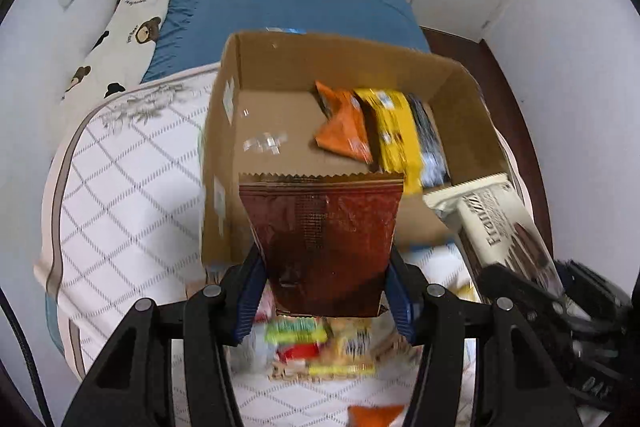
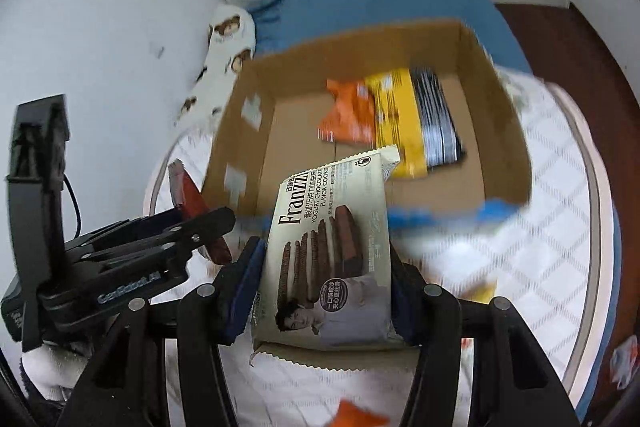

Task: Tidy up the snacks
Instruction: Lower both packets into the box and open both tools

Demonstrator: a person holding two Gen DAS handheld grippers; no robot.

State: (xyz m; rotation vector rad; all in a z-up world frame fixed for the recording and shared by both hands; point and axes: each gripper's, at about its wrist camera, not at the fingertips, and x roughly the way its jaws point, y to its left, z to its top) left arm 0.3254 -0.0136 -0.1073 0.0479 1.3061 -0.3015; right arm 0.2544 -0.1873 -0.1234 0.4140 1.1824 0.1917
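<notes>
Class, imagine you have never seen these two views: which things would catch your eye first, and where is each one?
The open brown cardboard box sits mid-frame on the white quilted mattress, with orange, yellow and black snack packets against its right wall. In front, the left gripper clamps a shiny dark red foil packet, and the right gripper clamps a cream Franzzi cookie packet.
</notes>
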